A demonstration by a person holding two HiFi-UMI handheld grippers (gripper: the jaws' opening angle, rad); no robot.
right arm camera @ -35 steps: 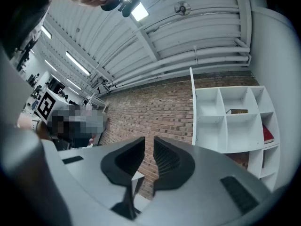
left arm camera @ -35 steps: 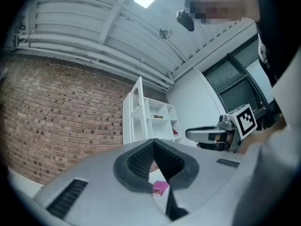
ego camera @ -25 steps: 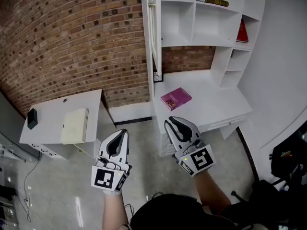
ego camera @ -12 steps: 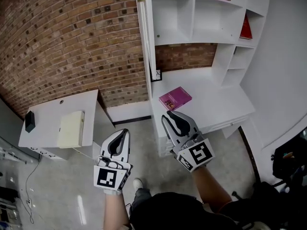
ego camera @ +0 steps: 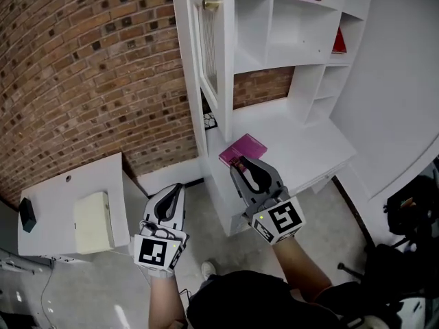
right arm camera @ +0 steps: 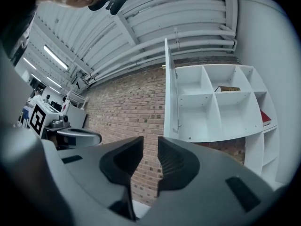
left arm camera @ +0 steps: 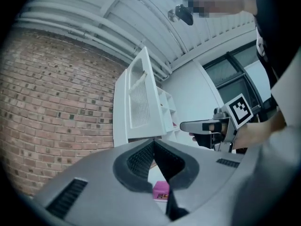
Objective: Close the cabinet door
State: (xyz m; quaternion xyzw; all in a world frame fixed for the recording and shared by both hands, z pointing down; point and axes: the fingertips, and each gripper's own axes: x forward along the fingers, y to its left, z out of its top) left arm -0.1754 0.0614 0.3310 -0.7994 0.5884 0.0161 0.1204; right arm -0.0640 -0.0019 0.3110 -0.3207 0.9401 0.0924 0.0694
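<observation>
Cabinet door [ego camera: 206,53] top off-frame; pink book [ego camera: 241,145] partly behind right claw [ego camera: 248,166].

Study-room mock-up inside an industrial hall. Brick wall [ego camera: 82,81] upper left; white shelf-and-desk unit [ego camera: 302,125] upper right; low white table [ego camera: 51,204] lower left. Ribbed metal roof [right arm camera: 141,27] and strip lights [right arm camera: 55,56] top the right gripper view.

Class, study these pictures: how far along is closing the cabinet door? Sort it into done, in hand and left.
Done: nothing; the cabinet door stands swung out from the shelves. In hand: the left claw, shut, and the right claw, slightly open, are empty and low, clear of the door. Left: reach the door and swing it shut.
</observation>
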